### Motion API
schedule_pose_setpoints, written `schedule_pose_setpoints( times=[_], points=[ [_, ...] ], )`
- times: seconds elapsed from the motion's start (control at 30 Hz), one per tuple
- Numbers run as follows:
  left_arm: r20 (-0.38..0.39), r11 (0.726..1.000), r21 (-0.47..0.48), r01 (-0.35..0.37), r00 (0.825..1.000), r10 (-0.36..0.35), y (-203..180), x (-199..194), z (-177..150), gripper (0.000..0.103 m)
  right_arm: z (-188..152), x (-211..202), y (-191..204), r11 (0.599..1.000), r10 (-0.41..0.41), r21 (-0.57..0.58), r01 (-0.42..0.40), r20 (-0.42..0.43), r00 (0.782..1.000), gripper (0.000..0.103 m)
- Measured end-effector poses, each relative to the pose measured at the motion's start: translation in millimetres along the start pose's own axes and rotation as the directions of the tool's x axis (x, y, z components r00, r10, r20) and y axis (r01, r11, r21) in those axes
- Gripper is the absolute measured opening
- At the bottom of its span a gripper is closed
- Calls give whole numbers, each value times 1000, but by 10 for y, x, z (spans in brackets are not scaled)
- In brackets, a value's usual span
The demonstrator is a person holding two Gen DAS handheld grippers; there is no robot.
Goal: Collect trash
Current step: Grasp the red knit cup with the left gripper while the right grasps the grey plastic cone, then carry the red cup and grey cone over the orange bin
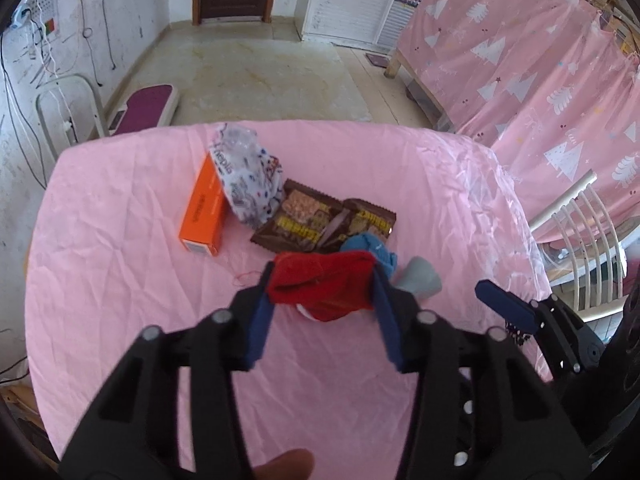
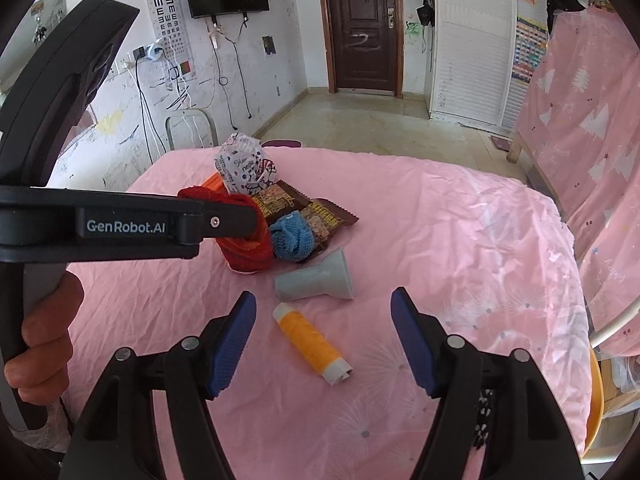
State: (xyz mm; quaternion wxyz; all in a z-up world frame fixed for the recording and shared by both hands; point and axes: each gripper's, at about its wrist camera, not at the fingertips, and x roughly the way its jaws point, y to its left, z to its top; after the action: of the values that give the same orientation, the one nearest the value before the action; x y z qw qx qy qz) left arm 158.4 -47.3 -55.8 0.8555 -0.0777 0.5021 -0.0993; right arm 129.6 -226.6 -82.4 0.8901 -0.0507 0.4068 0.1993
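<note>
My left gripper (image 1: 322, 280) is shut on a red knitted cloth (image 1: 324, 286), which it holds just above the pink tablecloth (image 1: 120, 240); the cloth also shows in the right wrist view (image 2: 248, 248). Behind it lie a blue knitted ball (image 1: 372, 250), brown snack wrappers (image 1: 316, 218), a crumpled white printed bag (image 1: 250, 174) and an orange box (image 1: 204, 208). My right gripper (image 2: 324, 300) is open and empty, over an orange thread spool (image 2: 310, 342) and near a grey funnel-shaped piece (image 2: 320, 278).
The round table's far edge (image 1: 280, 124) drops to a tiled floor. A white chair (image 1: 580, 240) stands at the right, another chair (image 1: 68, 108) at the left. A pink curtain (image 1: 540, 60) hangs at the right. A door (image 2: 362, 24) is at the back.
</note>
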Motion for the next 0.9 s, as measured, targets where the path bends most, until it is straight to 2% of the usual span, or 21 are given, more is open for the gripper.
schedule_pose_setpoints(
  times=[0.1, 0.5, 0.53, 0.67, 0.9],
  points=[
    [2, 1000, 2, 7, 1000, -7, 17, -26, -15, 26, 29, 68, 46, 1000, 2, -11, -2, -11, 1000, 60],
    [94, 1000, 13, 16, 995, -17, 87, -385, 28, 24, 146, 403, 153, 1000, -2, -16, 1, -61, 998, 60],
    [99, 1000, 13, 16, 995, -17, 97, -409, 33, 24, 150, 414, 153, 1000, -1, -13, 0, -63, 998, 59],
    [118, 1000, 16, 10, 993, -12, 80, -466, 50, 24, 148, 478, 130, 1000, 12, 4, -12, -80, 997, 36],
    [135, 1000, 24, 1, 991, -5, 32, -527, 49, 24, 163, 394, 116, 999, 28, 20, -27, -54, 998, 36]
  ],
)
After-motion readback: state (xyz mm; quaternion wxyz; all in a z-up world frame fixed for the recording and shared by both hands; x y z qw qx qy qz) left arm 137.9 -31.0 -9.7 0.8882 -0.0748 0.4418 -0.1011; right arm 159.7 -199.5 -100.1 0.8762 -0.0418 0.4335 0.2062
